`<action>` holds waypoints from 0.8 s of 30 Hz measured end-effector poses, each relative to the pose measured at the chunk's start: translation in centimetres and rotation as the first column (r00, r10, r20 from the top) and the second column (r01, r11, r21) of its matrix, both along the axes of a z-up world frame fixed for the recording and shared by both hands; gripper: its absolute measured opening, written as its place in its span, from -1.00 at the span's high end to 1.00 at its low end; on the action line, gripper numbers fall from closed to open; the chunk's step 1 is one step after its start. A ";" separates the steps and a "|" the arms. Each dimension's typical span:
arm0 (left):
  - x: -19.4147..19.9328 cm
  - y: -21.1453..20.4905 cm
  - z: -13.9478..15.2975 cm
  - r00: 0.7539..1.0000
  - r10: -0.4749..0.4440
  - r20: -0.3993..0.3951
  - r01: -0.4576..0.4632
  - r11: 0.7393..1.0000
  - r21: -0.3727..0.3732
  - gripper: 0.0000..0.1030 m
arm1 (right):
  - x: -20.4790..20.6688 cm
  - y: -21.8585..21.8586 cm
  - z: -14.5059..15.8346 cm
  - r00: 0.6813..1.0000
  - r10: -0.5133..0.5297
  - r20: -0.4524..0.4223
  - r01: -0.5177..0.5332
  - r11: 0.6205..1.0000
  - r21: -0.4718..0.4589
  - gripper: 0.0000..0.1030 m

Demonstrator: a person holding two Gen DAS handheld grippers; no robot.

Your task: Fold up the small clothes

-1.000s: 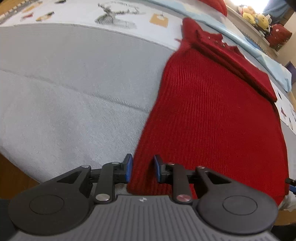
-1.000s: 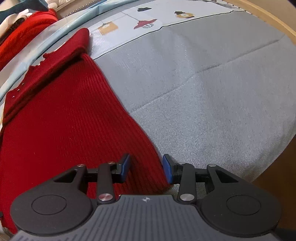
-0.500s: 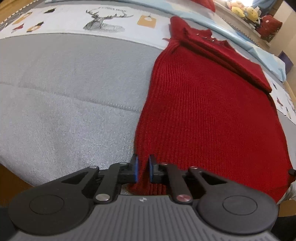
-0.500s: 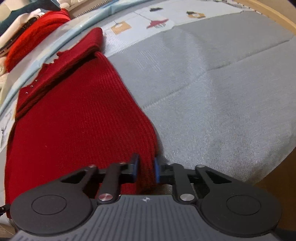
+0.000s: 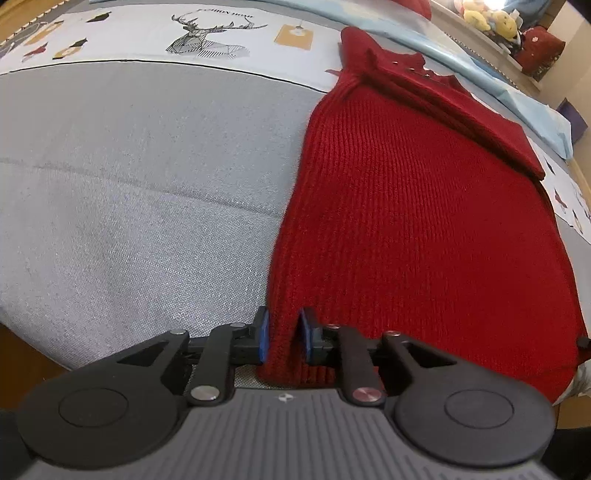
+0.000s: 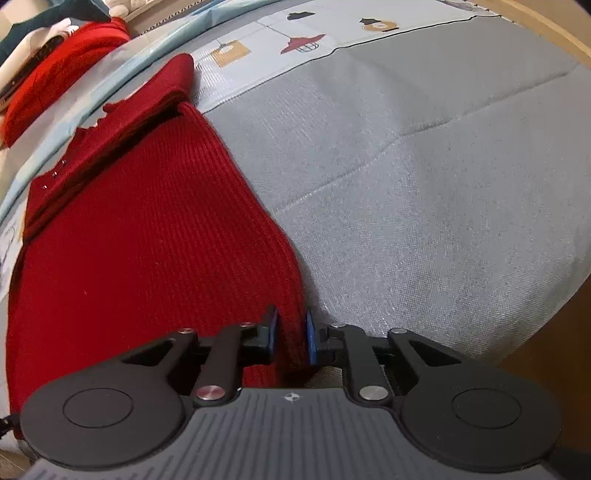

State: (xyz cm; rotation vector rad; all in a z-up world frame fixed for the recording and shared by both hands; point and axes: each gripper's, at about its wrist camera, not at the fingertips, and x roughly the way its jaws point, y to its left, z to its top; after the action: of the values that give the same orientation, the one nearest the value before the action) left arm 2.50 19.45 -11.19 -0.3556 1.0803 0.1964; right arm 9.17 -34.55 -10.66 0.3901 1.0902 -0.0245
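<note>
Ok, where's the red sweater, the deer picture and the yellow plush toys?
red sweater (image 5: 424, 221), left wrist view, middle of its ribbed body.
deer picture (image 5: 207, 37), left wrist view, the antlered head.
yellow plush toys (image 5: 491, 20), left wrist view, one toy's body.

sweater (image 5: 413, 236) was dark red, ribbed knit. bed cover (image 5: 129, 192) was plain grey weave, with a pale blue printed band (image 5: 229, 29): line-drawn deer, orange tag, red lamp (image 6: 301, 42). hand-held gripper (image 5: 283, 334) was black with blue pads (image 5: 263, 332). yellow plush toys (image 5: 487, 18) at back.
</note>
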 end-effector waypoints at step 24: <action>-0.7 -1.6 1.6 0.997 -0.066 0.048 0.061 0.994 0.085 0.80 | -0.5 0.9 2.0 0.991 0.043 0.126 -0.044 0.999 0.002 0.81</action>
State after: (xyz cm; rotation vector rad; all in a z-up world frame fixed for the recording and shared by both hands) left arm 1.85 17.87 -9.59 -0.2496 1.0291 0.1745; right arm 8.62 -33.68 -8.62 0.3669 0.9737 0.0407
